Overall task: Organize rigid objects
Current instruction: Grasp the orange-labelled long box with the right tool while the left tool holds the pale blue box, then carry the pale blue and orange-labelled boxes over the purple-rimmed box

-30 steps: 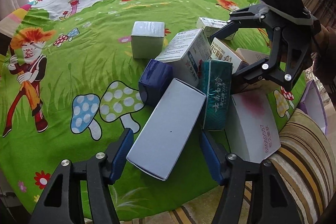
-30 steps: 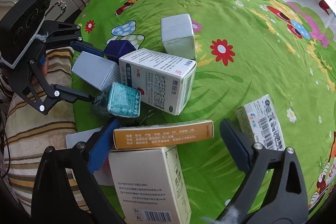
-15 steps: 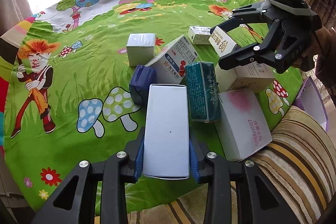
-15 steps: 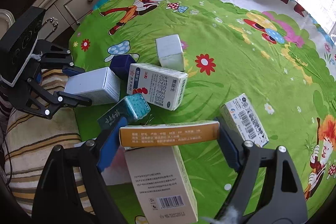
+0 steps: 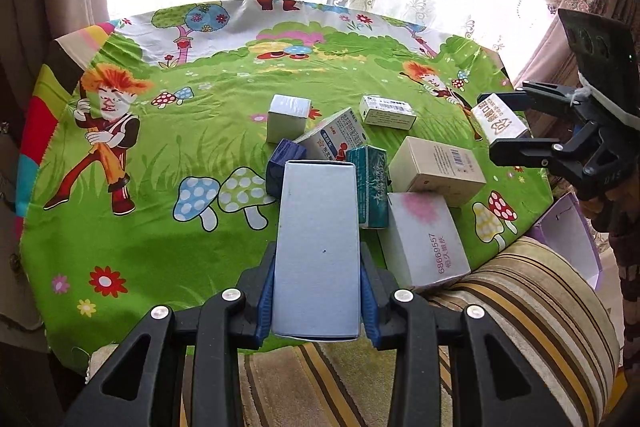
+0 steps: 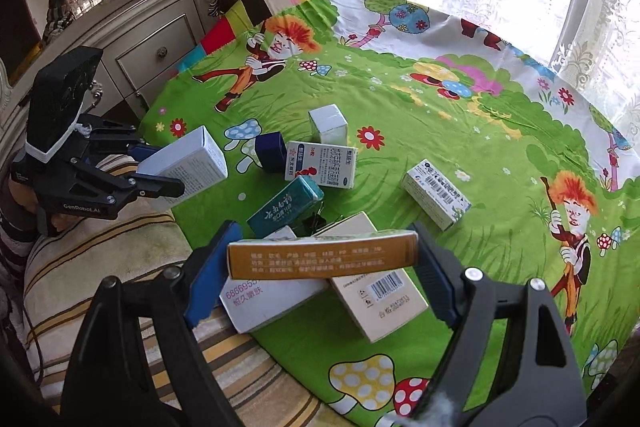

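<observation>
Above the near edge of the cartoon-printed green cloth [image 5: 132,227], the left gripper [image 5: 317,297] has closed narrowly on a pale blue-white box [image 5: 318,247], lifted off the cloth. Right of that box, the right gripper [image 6: 320,263] spans wide, clamping a long orange-yellow carton [image 6: 320,254] by its ends above the remaining boxes [image 5: 436,167] heaped mid-cloth

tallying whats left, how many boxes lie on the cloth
7: white cube, barcode box, red-and-blue box, dark blue box, teal box, beige box, pink-stained box at the near edge. Others may hide beneath.
</observation>
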A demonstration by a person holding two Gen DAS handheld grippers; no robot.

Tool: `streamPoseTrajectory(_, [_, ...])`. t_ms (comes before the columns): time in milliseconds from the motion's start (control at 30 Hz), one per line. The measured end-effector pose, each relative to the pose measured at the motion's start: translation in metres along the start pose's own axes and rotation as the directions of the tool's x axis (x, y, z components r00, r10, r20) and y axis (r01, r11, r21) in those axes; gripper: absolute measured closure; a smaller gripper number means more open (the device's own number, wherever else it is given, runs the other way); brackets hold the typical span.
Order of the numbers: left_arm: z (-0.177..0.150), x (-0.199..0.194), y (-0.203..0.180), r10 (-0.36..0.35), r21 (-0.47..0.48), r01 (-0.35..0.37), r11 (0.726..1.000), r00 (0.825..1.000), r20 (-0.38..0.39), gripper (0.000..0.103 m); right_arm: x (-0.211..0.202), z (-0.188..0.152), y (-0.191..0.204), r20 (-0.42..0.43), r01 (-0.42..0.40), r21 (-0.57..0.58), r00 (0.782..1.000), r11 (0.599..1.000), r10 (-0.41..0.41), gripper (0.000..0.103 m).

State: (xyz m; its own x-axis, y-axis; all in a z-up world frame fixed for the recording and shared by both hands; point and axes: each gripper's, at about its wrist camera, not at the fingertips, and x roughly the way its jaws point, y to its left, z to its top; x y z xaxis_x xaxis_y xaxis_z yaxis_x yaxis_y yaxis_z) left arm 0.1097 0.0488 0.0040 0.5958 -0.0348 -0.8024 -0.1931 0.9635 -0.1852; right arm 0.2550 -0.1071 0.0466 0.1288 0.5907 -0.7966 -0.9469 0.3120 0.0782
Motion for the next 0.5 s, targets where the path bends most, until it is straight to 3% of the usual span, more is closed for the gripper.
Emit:
streamPoseTrajectory(167, [-0.014, -0.024, -0.022, -0.060, -0.004, 0.060, 0.998, 0.997, 0.042, 0.066, -0.039, -0.030, 0.020, 0.046, 0.077, 0.116, 0.996, 0.990, -0.082, 0.017])
streamPoseTrajectory(300, [-0.024, -0.038, -0.040, -0.118, -0.014, 0.119, 0.993, 0.991, 0.059, 0.066, -0.069, -0.058, 0.037, 0.052, 0.191, 0.173, 0.978, 0.966, -0.202, 0.017])
streamPoseTrajectory(500, [-0.037, -0.043, -0.076, -0.198, 0.001, 0.198, 0.980, 0.980, 0.035, 0.066, -0.119, -0.106, 0.048, 0.076, 0.227, 0.305, 0.962, 0.925, -0.261, 0.017])
